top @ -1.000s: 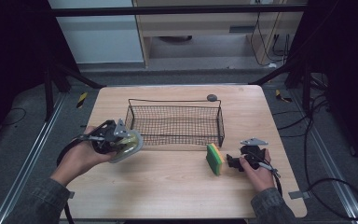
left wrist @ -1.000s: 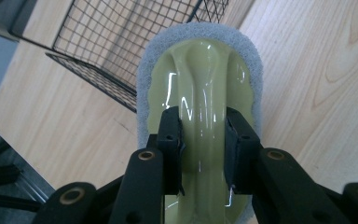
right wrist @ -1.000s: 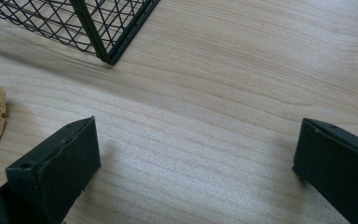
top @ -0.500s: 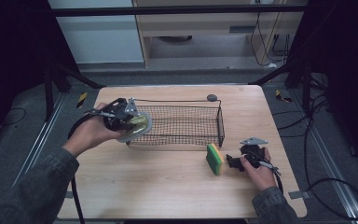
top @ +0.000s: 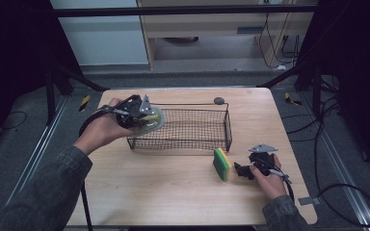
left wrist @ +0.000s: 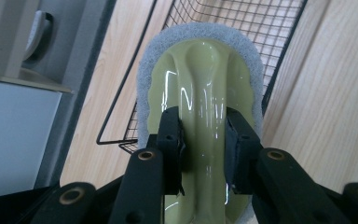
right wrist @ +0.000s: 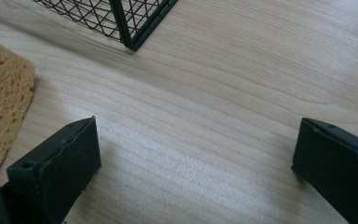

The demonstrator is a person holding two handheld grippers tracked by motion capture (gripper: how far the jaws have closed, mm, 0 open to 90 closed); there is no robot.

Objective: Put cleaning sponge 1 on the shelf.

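Overhead, we see a person at a pale wooden table [top: 173, 192], each hand working a two-jaw gripper around a black wire-mesh basket [top: 197, 130]. Our left gripper [top: 142, 114] holds a pale green plastic-handled scrubber with a grey scouring pad [top: 151, 119] above the basket's left end, which we judge to be a position for lowering it inside. Near the table's right edge the right gripper [top: 243, 171] rests low, pointed at a yellow sponge with a green scouring face [top: 221, 163] standing on edge just beside it, probably the next item to collect. Along the left gripper view, the black jaws pinch the scrubber's glossy raised handle ridge [left wrist: 203, 116] from both sides, the grey pad [left wrist: 200, 32] fanning out beyond them, with basket mesh [left wrist: 242, 28] and table beneath; the ridge gives the jaws a firm, narrow hold. From the right gripper view, the jaws stand spread wide with bare wood between them, the porous yellow sponge [right wrist: 0, 93] off to the left and a basket corner [right wrist: 130, 23] ahead.
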